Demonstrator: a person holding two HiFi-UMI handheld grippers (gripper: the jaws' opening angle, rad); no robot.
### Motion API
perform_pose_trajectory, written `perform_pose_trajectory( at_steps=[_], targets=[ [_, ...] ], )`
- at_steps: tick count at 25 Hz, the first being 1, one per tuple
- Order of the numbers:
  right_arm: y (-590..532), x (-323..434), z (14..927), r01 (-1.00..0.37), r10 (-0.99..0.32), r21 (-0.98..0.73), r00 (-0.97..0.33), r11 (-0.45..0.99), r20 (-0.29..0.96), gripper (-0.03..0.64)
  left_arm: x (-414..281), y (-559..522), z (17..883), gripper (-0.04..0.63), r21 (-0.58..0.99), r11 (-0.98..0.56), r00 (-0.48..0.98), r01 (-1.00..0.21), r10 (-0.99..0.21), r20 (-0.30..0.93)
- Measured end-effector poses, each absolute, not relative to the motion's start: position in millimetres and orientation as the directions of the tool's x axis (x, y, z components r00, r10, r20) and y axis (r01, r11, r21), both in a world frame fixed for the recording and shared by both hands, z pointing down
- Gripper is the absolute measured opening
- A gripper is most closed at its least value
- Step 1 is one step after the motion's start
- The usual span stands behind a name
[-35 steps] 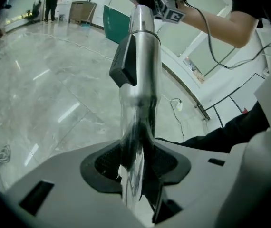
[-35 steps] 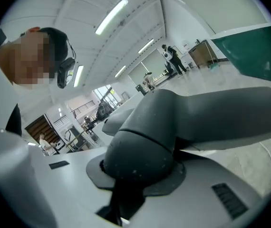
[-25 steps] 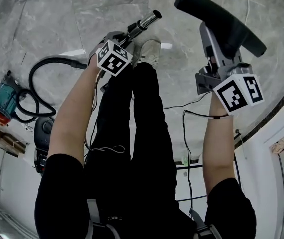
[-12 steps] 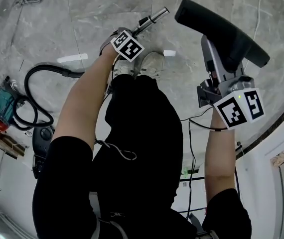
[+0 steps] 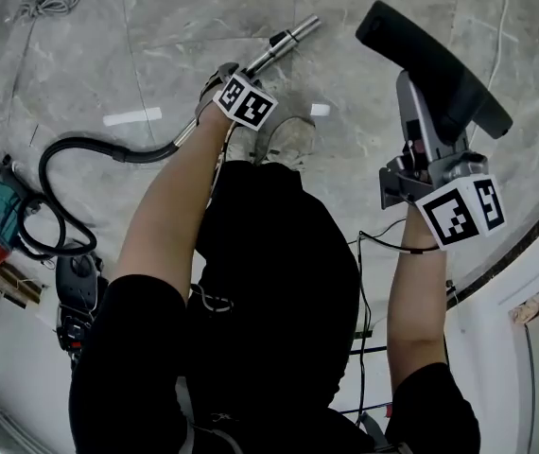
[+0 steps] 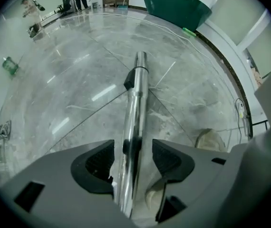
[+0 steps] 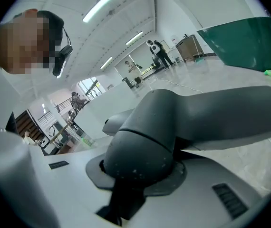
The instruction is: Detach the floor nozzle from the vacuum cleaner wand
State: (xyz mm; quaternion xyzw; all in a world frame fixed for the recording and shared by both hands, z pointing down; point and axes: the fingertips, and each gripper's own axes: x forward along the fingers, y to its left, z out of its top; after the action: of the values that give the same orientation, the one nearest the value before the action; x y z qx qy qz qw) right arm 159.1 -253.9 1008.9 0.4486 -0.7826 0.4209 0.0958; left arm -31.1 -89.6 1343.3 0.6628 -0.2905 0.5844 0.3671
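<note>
The chrome wand [image 5: 284, 45] runs slanted low over the marble floor, its bare tip at the upper right. My left gripper [image 5: 230, 91] points straight down over it. In the left gripper view the wand [image 6: 136, 108] passes between the two dark pads [image 6: 93, 164], with a gap on each side; the jaws are opening. The dark grey floor nozzle [image 5: 432, 62] is apart from the wand, held up at the right. My right gripper [image 5: 423, 154] is shut on its neck. In the right gripper view the nozzle [image 7: 173, 122] fills the picture above my right gripper [image 7: 135, 177].
A black hose [image 5: 85, 145] curves from the wand's lower end to the vacuum body [image 5: 76, 277] at the left. A teal tool [image 5: 0, 197] lies beside it. The person's shoe [image 5: 290, 140] stands right of the wand. Thin cables [image 5: 359, 253] trail on the floor near a white wall [image 5: 534, 272].
My left hand has sunk toward the floor, taking the wand down with it. The right gripper with the nozzle has also come lower.
</note>
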Motion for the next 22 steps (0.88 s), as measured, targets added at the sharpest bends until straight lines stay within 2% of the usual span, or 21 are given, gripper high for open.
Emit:
perform_pose_trajectory(
  at_steps=[2, 5, 6, 7, 10, 14, 17, 22],
  targets=[
    [-251, 157, 995, -0.795, -0.620, -0.554, -0.569, 0.247, 0.540, 0.112, -37, -83, 1318, 0.238, 0.143, -0.583, 0.151, -0.800, 0.035, 0.988],
    [-243, 152, 962, -0.831, -0.628, -0.488, -0.534, 0.267, 0.566, 0.112, -43, -93, 1241, 0.226, 0.120, -0.555, 0.191, -0.823, -0.071, 0.979],
    [-241, 150, 948, -0.846, -0.635, -0.462, -0.514, 0.264, 0.577, 0.112, -44, -103, 1203, 0.017, 0.130, -0.517, 0.223, -0.846, -0.121, 0.967],
    [-241, 146, 933, -0.860, -0.645, -0.442, -0.492, 0.254, 0.585, 0.112, -44, -115, 1163, 0.005, 0.152, -0.474, 0.261, -0.867, -0.175, 0.949],
    [-243, 132, 880, -0.877, -0.676, -0.423, -0.455, 0.228, 0.580, 0.112, -42, -157, 1028, 0.005, 0.212, -0.366, 0.342, -0.906, -0.339, 0.876],
    [-255, 113, 796, -0.894, -0.723, -0.341, -0.438, 0.290, 0.534, 0.112, -41, -214, 862, 0.005, 0.180, -0.343, 0.346, -0.922, -0.520, 0.781],
    [-255, 100, 725, -0.893, -0.740, -0.337, -0.439, 0.298, 0.509, 0.112, -34, -222, 765, 0.005, 0.222, -0.319, 0.371, -0.921, -0.548, 0.750],
    [-270, 111, 593, -0.880, -0.803, -0.443, -0.384, 0.169, 0.457, 0.112, -15, -238, 605, 0.005, 0.256, -0.338, 0.415, -0.906, -0.589, 0.693]
  ],
)
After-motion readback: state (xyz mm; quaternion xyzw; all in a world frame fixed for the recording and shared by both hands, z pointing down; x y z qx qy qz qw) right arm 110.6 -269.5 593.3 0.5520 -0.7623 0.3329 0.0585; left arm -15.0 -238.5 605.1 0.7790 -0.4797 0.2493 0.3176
